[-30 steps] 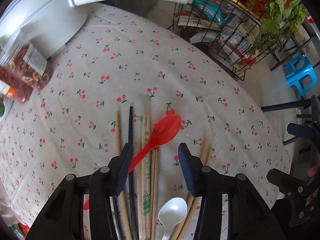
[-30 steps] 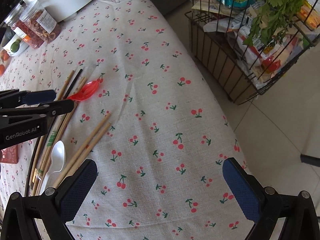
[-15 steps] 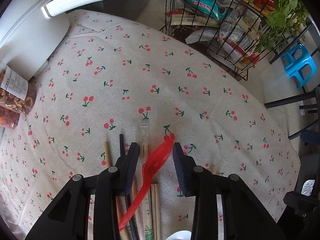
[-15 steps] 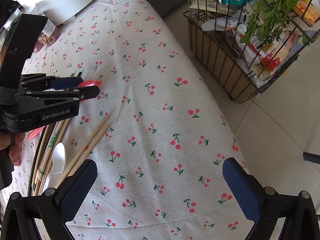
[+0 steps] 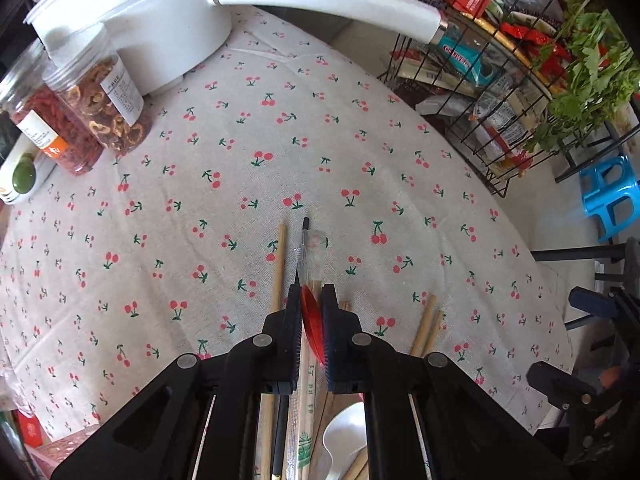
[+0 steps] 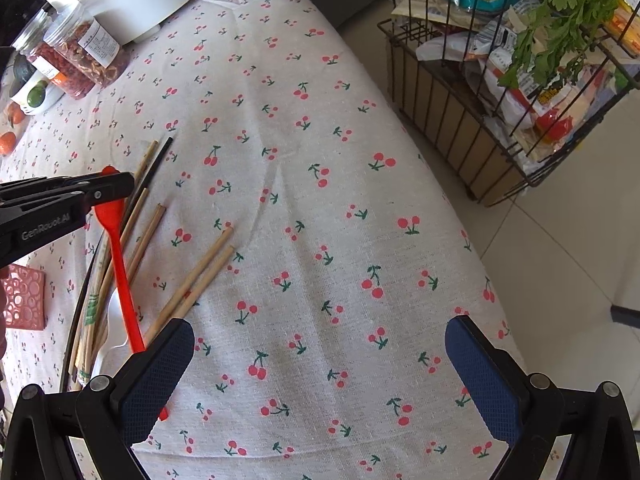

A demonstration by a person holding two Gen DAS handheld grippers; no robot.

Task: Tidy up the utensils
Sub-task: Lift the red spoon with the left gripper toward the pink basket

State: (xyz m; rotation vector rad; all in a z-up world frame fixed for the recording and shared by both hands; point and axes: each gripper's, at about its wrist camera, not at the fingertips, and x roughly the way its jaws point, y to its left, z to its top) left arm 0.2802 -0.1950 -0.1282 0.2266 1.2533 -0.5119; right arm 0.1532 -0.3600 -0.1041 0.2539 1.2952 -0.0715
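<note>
My left gripper (image 5: 310, 300) is shut on the bowl of a red plastic spoon (image 5: 313, 328) and holds it above the cherry-print tablecloth. In the right wrist view the left gripper (image 6: 116, 184) sits at the left edge and the red spoon (image 6: 120, 264) hangs down from it by its handle. Below lie wooden chopsticks (image 5: 278, 264), a black chopstick (image 5: 305, 228), a wrapped pair (image 5: 306, 400) and a white spoon (image 5: 344, 436). Two loose chopsticks (image 6: 196, 280) lie apart. My right gripper (image 6: 320, 376) is open and empty over the cloth.
A white pot (image 5: 152, 28) with a long handle and two jars of dried food (image 5: 100, 104) stand at the back left. A black wire rack (image 6: 500, 112) with packets and greens stands past the table's right edge. A red patterned coaster (image 6: 24, 296) lies at left.
My left gripper has closed on the red spoon's bowl and lifted it off the chopsticks; the spoon now hangs handle-down. My right gripper has stayed open and hardly moved.
</note>
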